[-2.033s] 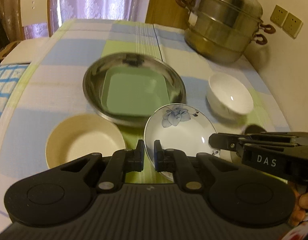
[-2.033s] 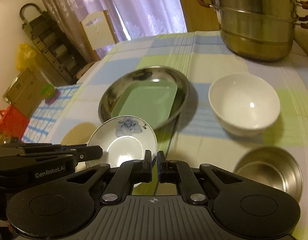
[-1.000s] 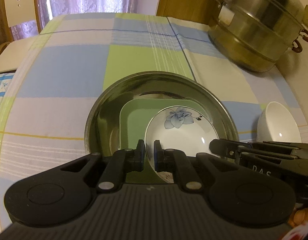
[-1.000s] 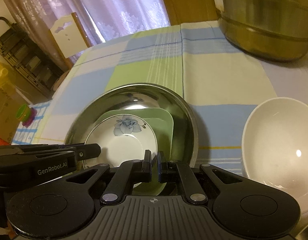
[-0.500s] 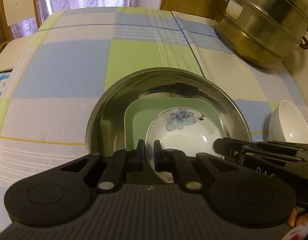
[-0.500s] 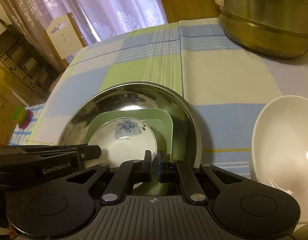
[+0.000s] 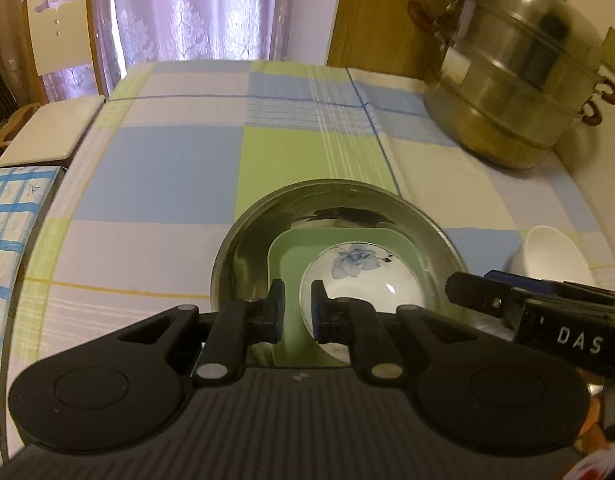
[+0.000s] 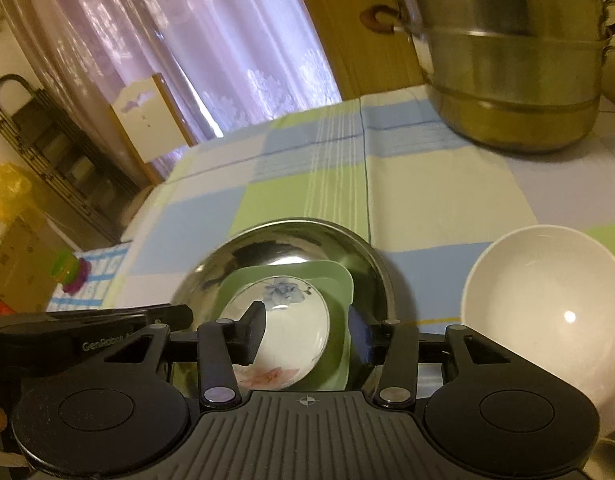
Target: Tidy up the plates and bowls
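My right tool [image 8: 305,330] opening, jaws spread astride floral plate [image 8: 283,320], apparently clear. My left tool [image 7: 297,308] opening, narrow gap at plate rim. Plate on green tray [image 7: 287,260] inside steel basin [image 7: 235,264]. White bowl [image 8: 547,312] beside. Steamer [image 7: 515,92] far on surface [image 7: 155,168].

left hand-held gripper [image 7: 296,304]: jaws opening, narrow gap, rim of flowered saucer [image 7: 361,280] just beyond, pads off it | saucer: lies on green square plate [image 7: 291,264] inside steel basin [image 7: 235,248] | right hand-held gripper [image 7: 453,287]: enters from right, jaws opening | white bowl [image 7: 551,256]: right of basin | steamer pot [image 7: 515,80]: far right on checked tabletop [image 7: 159,172]
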`<state>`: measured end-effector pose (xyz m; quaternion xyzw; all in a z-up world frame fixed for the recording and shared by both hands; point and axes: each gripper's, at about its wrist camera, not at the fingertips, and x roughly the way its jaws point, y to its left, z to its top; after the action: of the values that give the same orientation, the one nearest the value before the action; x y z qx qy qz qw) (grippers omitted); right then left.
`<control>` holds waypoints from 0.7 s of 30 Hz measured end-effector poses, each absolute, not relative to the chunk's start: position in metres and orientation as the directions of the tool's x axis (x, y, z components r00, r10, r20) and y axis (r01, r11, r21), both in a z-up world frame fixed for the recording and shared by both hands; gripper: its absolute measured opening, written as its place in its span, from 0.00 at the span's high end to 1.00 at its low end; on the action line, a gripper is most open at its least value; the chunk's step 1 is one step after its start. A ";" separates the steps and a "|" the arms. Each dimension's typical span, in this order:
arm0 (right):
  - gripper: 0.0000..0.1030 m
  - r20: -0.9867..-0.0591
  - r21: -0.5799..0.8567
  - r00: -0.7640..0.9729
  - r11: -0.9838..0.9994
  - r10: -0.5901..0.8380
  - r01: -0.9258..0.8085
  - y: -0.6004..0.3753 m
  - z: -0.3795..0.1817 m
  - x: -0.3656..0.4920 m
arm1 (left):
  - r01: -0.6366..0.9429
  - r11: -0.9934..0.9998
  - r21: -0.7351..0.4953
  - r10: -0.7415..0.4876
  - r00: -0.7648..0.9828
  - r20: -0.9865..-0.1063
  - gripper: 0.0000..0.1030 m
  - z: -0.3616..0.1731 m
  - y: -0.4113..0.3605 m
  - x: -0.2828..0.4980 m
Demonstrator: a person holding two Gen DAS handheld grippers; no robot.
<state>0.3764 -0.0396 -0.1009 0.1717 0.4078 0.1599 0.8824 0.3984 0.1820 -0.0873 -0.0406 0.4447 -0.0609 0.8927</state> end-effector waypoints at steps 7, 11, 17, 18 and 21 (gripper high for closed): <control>0.53 -0.642 0.459 0.633 0.878 0.432 -0.134 -0.059 -0.079 0.343 | 0.059 0.990 -0.128 -0.138 0.609 -0.782 0.88 -0.061 0.180 0.353; 0.46 -0.639 0.474 0.626 0.870 0.447 -0.138 -0.069 -0.071 0.323 | 0.050 0.992 -0.119 -0.124 0.616 -0.778 0.87 -0.047 0.174 0.325; 0.40 -0.634 0.485 0.608 0.858 0.477 -0.167 -0.087 -0.059 0.284 | 0.046 0.990 -0.131 -0.131 0.613 -0.779 0.87 -0.035 0.158 0.279; 0.40 -0.634 0.484 0.607 0.858 0.480 -0.172 -0.090 -0.058 0.277 | 0.050 0.990 -0.130 -0.133 0.614 -0.778 0.87 -0.033 0.155 0.271; 0.39 -0.640 0.475 0.600 0.861 0.480 -0.182 -0.099 -0.053 0.258 | 0.052 0.990 -0.128 -0.133 0.610 -0.781 0.87 -0.030 0.144 0.247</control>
<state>0.2578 -0.0992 -0.0533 0.1838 0.4052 0.1893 0.8753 0.2474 0.1442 -0.0299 -0.0464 0.4384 -0.0515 0.8961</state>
